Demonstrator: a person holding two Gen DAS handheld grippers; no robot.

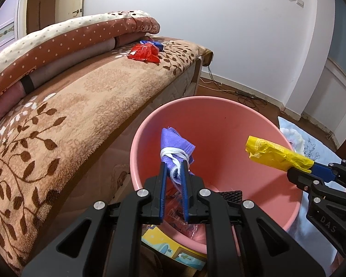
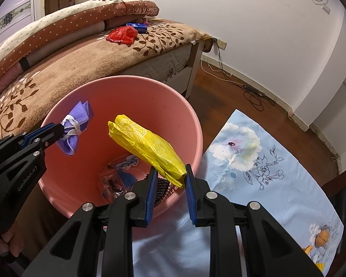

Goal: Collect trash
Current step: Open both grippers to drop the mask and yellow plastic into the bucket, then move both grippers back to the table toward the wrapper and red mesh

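Closest to me, the left hand-held gripper (image 1: 174,173) is pinching a purple face mask (image 1: 176,146) bundled in its own white ear loops, and the right hand-held gripper (image 2: 169,181) is clamping the tail end of a rolled yellow plastic bag (image 2: 147,144); both pieces are hanging over the mouth of the pink bin (image 2: 197,138), the mask toward the bed side, the bag nearer the middle. To my eye this is the drop step, and doing it well is simply a matter of letting the jaws part while each piece is sitting well inside the rim, since the bag is long and slanting and could catch the near lip if released too low or too far back. The loops are tangling around the left fingers, so that side may be needing a small shake. Some clear wrappers are already lying at the bottom of the bin. The two tools are standing apart with room between them. Just beyond, the bin is nearly touching the edge of the bed (image 1: 85,106), which is limiting any swing to that side, while the floral cloth (image 2: 272,168) on the floor to the right is leaving open space. Farther off, a red wrapper (image 1: 144,53) and a blue wrapper (image 2: 137,27) are waiting on the bed beside the folded quilt (image 1: 64,39).
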